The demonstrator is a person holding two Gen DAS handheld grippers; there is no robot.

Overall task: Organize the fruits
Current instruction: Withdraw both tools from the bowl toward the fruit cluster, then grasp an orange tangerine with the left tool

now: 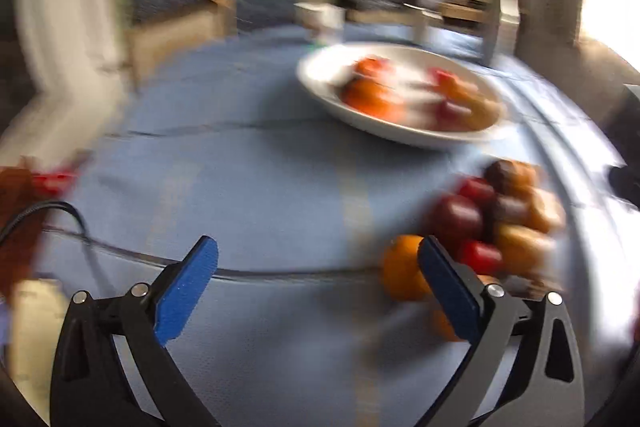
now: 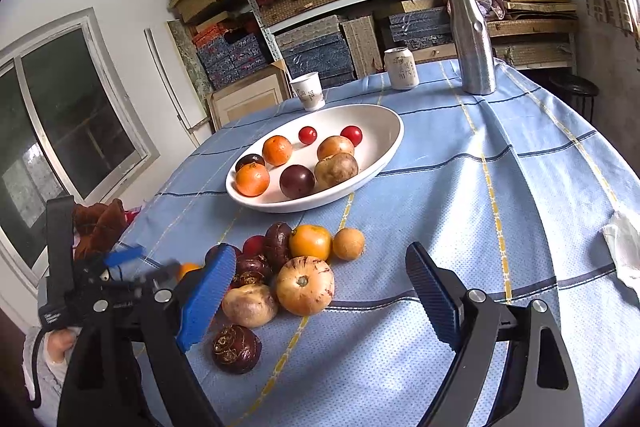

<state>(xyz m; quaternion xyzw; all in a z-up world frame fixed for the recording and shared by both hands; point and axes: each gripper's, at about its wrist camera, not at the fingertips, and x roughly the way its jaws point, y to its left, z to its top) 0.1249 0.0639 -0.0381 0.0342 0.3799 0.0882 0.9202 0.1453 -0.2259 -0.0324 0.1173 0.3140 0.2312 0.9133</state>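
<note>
— Nearest the right gripper [image 2: 320, 291] lay a dark passion fruit [image 2: 236, 349], jaws apart, empty.
— And the left gripper [image 1: 320, 291]?
— Also spread wide, an orange [image 1: 402, 267] beside its right finger; the white bowl [image 2: 384, 131] sat beyond both.

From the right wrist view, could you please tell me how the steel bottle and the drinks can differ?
The steel bottle is tall and bare brushed metal; the drinks can is short and white with printed markings. The bottle narrows toward a capped top; the can keeps straight sides. Both stand upright, apart, at the tablecloth's far edge.
</note>
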